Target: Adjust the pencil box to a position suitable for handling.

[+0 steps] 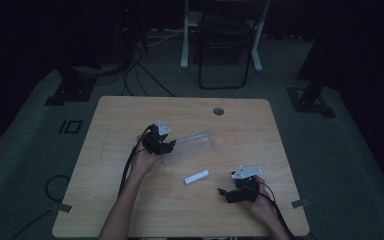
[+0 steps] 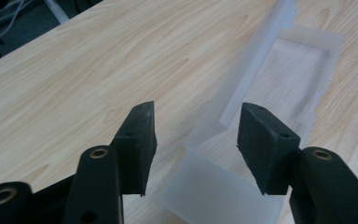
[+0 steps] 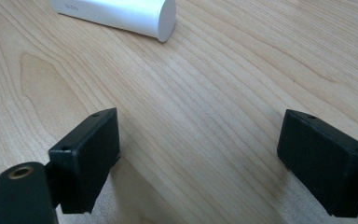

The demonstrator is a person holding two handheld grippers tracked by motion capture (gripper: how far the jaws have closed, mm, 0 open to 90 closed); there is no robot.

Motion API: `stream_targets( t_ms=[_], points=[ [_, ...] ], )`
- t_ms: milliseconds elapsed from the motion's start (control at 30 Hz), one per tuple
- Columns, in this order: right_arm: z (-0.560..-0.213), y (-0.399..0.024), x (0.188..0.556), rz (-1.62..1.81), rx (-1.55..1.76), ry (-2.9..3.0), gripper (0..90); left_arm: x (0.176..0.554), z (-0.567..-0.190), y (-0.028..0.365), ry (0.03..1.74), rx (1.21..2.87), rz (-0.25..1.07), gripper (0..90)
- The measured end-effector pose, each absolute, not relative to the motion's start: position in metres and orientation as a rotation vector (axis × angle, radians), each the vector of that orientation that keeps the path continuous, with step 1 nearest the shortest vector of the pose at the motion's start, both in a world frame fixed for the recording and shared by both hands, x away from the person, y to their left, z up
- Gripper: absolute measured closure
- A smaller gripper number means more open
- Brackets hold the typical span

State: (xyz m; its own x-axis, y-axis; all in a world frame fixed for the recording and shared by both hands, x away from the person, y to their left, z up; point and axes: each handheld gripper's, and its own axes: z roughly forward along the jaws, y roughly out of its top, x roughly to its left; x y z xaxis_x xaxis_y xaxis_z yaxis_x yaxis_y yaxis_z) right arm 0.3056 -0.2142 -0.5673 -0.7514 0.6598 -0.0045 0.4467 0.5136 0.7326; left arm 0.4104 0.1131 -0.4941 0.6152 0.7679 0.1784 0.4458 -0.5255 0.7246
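Right gripper (image 1: 226, 193) nearest camera, held low over table (image 1: 130, 210) just right of white tube (image 1: 197, 177), jaws wide apart, nothing between, pointing toward tube; hand wraps body from behind. White tube lying flat mid-table, between both grippers. Left gripper (image 1: 171, 148) up-left of tube, forearm stretched in from bottom edge, jaws part-open straddling near end of clear plastic box (image 2: 279, 74), pads not pressing. Box lies just beyond tube.

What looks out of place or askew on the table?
Nothing is spilled or broken. The clear box lies open at a slant, its lid flipped up, and the white tube lies on its side outside it.
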Motion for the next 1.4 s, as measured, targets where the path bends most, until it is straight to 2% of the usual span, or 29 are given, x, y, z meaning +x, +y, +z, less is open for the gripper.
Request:
stream_targets(
  t_ms=[133,400,600,933,1400],
  points=[
    [-0.567,-0.214,0.306,1.077,0.928,2.476,12.9,0.413,-0.499,0.109,0.943,2.216,0.64,51.5],
    [-0.567,-0.214,0.306,1.077,0.928,2.476,12.9,0.409,-0.498,0.104,0.893,2.247,0.666,69.5],
    [-0.567,-0.214,0.306,1.077,0.928,2.476,12.9,0.407,-0.5,0.103,0.881,2.282,0.684,76.5],
    [-0.567,-0.214,0.306,1.077,0.927,2.475,12.9,0.4,-0.499,0.104,0.842,2.308,0.728,83.8],
    [-0.567,-0.214,0.306,1.076,0.928,2.476,12.9,0.384,-0.499,0.125,0.867,2.287,0.732,84.6]
  ],
)
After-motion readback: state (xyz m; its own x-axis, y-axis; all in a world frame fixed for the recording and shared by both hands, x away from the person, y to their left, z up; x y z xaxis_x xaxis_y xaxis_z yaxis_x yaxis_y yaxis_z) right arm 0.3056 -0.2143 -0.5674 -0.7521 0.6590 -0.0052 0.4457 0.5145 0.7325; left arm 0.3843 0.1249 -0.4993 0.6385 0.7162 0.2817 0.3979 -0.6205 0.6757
